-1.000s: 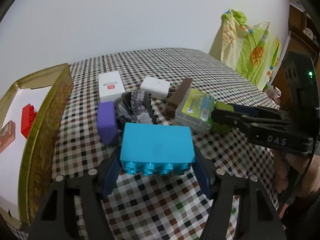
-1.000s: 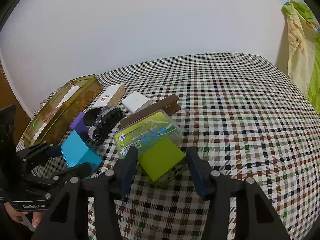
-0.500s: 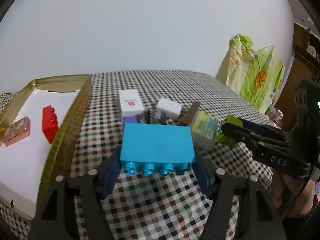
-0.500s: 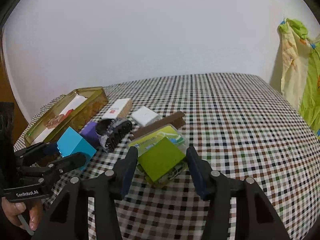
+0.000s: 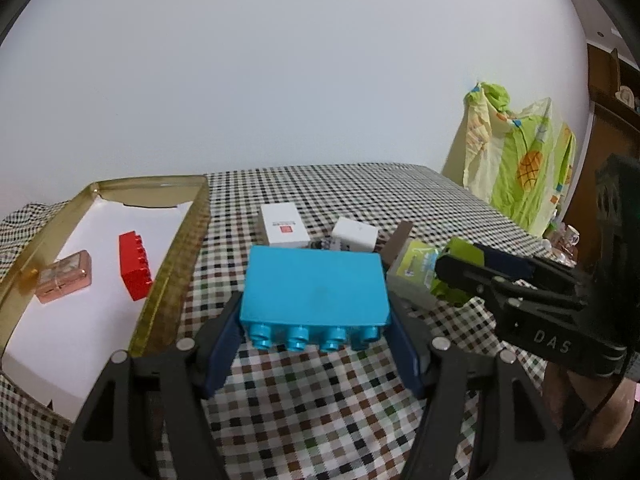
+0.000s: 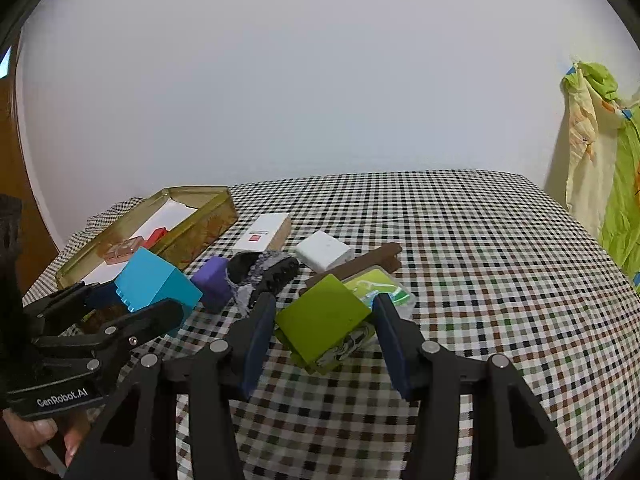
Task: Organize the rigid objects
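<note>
1. The left gripper [image 5: 316, 334] had its jaws clamped on a blue brick [image 5: 315, 286], raised above the checkered table [image 5: 320, 408].
2. The right gripper [image 6: 320, 334] had its jaws closed on a green box [image 6: 322, 316], also lifted.
3. Left of both, a gold tray [image 5: 168, 292] contained a red brick [image 5: 135, 266] and a pink box [image 5: 64, 282].

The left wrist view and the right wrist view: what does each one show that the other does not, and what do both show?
Only the left wrist view shows the studs of the turquoise plastic building block and the dark wooden cabinet at the right edge.

Only the right wrist view shows the purple rectangular block and the black and grey hair claw whole.

Both show the gold-rimmed tray holding the red studded brick and the pink box, the lime green flat case in the right tool, and the checked tablecloth.
</note>
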Tool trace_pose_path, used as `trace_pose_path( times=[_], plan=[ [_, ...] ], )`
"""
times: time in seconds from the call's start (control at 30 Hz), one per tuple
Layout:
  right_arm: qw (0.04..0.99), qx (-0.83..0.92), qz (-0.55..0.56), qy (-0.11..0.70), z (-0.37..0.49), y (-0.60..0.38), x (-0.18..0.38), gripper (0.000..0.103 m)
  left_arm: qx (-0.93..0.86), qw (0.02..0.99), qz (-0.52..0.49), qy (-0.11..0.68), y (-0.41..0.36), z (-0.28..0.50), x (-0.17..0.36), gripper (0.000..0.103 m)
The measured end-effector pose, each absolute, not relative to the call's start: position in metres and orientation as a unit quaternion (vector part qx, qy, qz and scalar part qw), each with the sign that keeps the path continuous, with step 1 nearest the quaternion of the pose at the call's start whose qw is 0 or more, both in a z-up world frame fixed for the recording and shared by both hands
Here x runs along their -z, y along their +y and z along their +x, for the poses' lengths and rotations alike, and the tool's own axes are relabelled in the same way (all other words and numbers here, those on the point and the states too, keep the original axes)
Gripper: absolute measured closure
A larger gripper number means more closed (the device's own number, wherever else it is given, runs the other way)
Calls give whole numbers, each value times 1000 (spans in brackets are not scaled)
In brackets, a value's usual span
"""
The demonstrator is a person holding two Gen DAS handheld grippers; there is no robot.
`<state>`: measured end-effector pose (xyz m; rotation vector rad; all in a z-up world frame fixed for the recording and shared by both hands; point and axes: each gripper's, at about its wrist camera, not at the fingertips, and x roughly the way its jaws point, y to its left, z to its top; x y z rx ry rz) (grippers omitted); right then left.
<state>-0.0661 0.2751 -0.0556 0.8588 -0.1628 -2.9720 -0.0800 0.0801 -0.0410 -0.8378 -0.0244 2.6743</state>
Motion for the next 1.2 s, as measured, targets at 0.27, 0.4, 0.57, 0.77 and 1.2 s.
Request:
trace_pose_path(
  times=[0.27, 0.4, 0.57, 0.77, 1.2],
  plan=[
    [21, 962, 267, -50, -62, 264, 53, 50, -946, 156, -284, -8, 76, -76, 39, 36],
    [20, 964, 260, -52, -59, 263, 51, 50, -951, 150, -272, 1, 76, -71, 37, 36],
    [19, 965, 256, -55, -57, 258, 49, 50, -953, 146, -265, 3, 73, -67, 35, 36],
    [24, 966, 254, -52, -57, 251, 47, 50, -955, 144, -260, -2, 67, -64, 35, 36],
    [27, 969, 242, -44, -55, 242, 46, 50, -962, 135, -236, -9, 53, -53, 31, 36]
  ],
)
